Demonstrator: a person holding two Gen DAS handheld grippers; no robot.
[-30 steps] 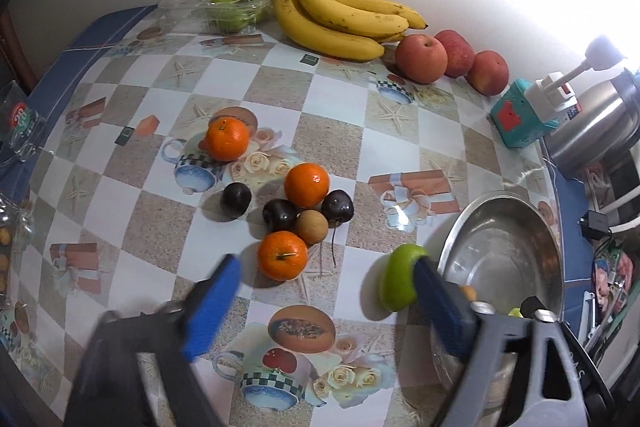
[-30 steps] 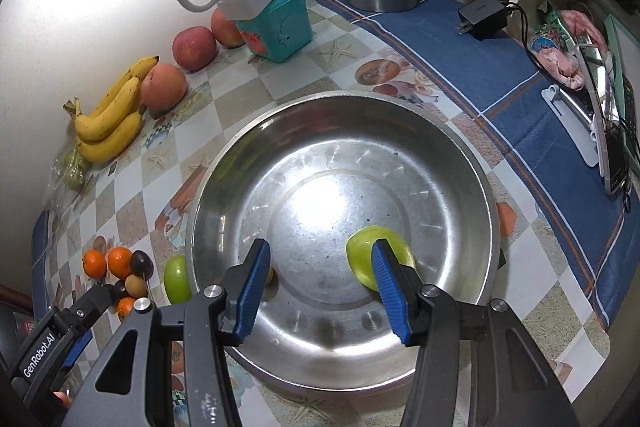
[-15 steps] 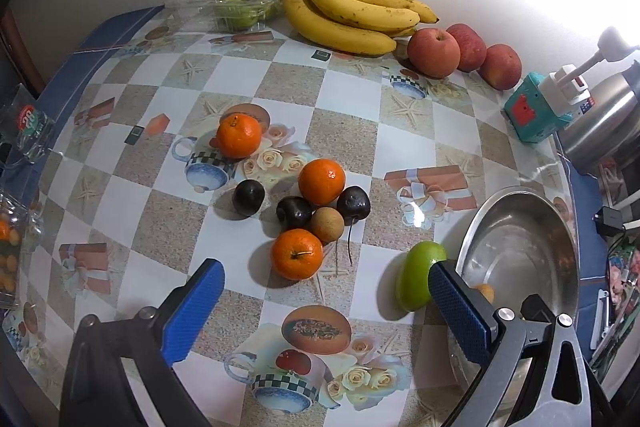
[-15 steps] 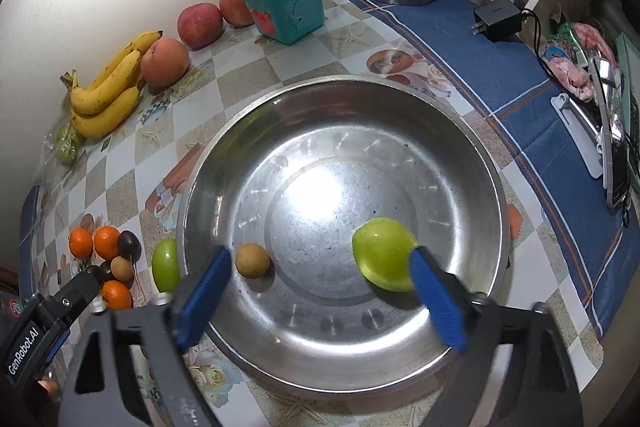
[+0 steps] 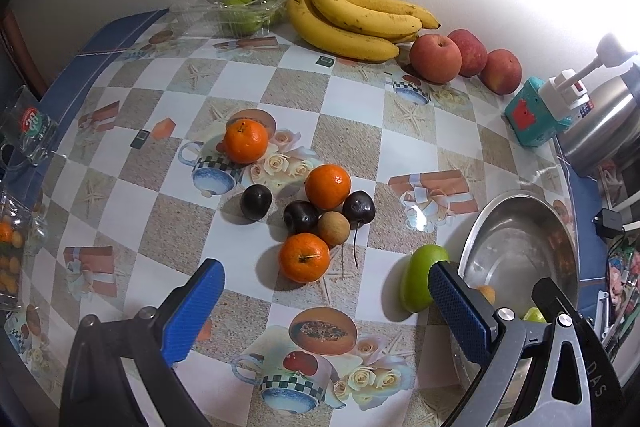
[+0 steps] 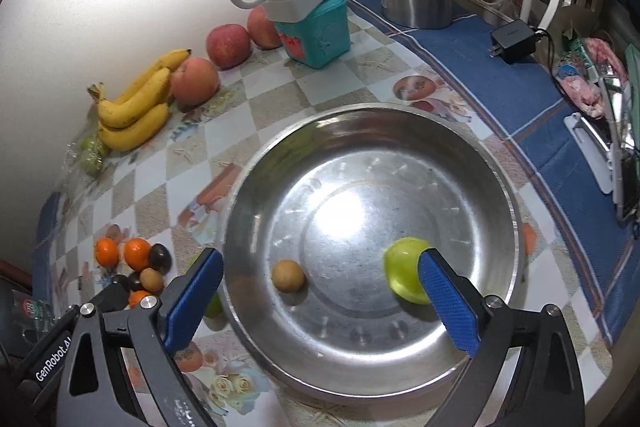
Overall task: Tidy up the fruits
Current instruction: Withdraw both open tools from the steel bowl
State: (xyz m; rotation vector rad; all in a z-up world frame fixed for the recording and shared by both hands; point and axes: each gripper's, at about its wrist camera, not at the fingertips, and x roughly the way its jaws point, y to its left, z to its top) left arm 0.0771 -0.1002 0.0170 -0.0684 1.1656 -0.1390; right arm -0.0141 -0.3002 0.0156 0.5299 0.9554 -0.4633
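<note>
Three oranges (image 5: 304, 257), three dark plums (image 5: 301, 216) and one brown longan (image 5: 333, 228) clustered mid-table in the left wrist view. Left gripper (image 5: 320, 311) spread wide, pinching nothing, above the tablecloth (image 5: 360, 131). Green fruit (image 5: 418, 277) at four o'clock of the cluster, just beside the steel bowl (image 5: 472, 251). Bananas (image 5: 348, 23) and apples (image 5: 435, 59) at twelve.

In the right wrist view: right gripper (image 6: 320, 301) spread wide over the bowl, jaws just opened, empty. Green lime (image 6: 404, 273) near its right pad at four o'clock; another longan (image 6: 288, 275) at eight.

"GenRobot.AI" on left hand-held gripper (image 6: 120, 303); "DAS" on its arm.
</note>
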